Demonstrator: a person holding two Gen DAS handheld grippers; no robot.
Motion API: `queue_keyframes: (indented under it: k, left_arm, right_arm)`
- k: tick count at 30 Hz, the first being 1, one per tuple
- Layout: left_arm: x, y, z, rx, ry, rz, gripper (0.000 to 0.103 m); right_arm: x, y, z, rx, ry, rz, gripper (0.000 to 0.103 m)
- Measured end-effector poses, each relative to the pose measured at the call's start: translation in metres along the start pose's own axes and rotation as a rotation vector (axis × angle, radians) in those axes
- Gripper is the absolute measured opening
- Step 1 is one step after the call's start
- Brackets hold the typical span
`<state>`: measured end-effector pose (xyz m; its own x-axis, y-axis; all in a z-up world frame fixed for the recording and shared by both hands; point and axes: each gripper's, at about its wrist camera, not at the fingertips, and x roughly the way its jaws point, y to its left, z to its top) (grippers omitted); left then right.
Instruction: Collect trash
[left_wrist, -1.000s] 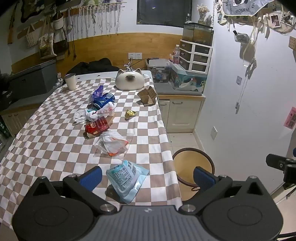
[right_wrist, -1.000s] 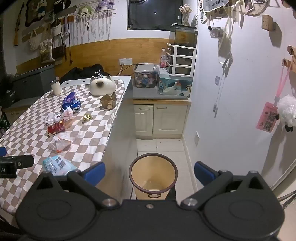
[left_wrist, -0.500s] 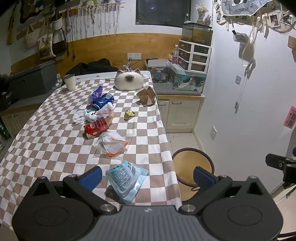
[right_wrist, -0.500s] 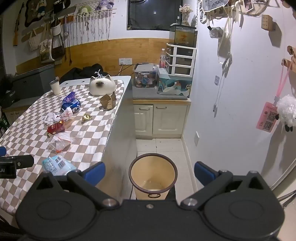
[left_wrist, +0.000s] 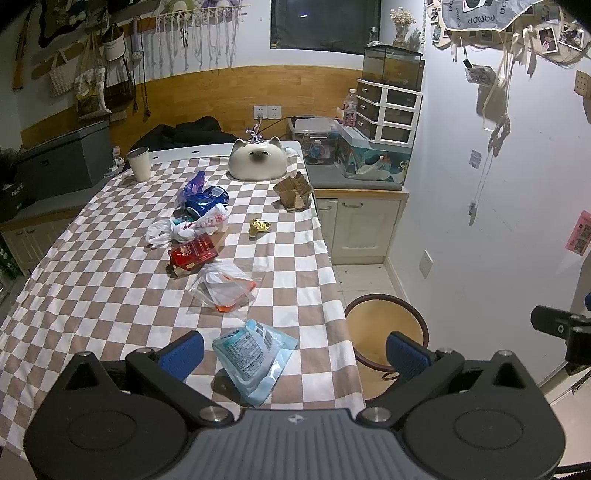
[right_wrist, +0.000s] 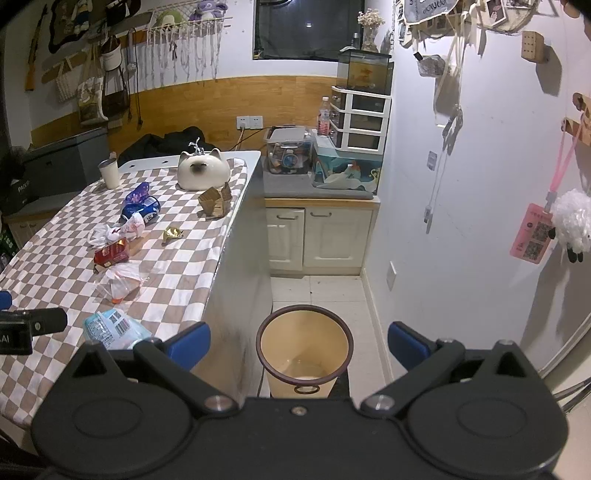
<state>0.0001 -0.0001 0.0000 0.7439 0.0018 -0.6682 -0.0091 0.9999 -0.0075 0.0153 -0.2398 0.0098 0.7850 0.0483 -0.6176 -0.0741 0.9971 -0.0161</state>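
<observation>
Both grippers hang wide open and empty: my left gripper (left_wrist: 293, 350) hovers over the near table edge with the pale blue packet (left_wrist: 255, 350) lying right between its fingers, my right gripper (right_wrist: 298, 341) frames the bin (right_wrist: 303, 345) on the floor beside the table (left_wrist: 92, 280). That packet is thin and slick, so I judge a shallow pinch could slide off it, or drag the checkered cloth (left_wrist: 310, 258) along. Beyond it lie the clear bag (left_wrist: 225, 286), red box (left_wrist: 192, 253), white bag (left_wrist: 162, 230), blue can (left_wrist: 205, 201) and gold wrapper (left_wrist: 259, 226), all loose. Dropping short of the bin means litter on the tiles. Its tan inside looks empty as far as I can see; nothing is collected yet.
</observation>
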Motion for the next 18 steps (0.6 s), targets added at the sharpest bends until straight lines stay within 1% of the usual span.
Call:
queue_keyframes:
  k: [18]
  left_arm:
    - [-0.0001,0.0000,0.0001,0.001,-0.001,0.001,0.103]
  right_arm:
    - [-0.0003,0.0033,-0.0010,-0.002,0.001,-0.002,0.103]
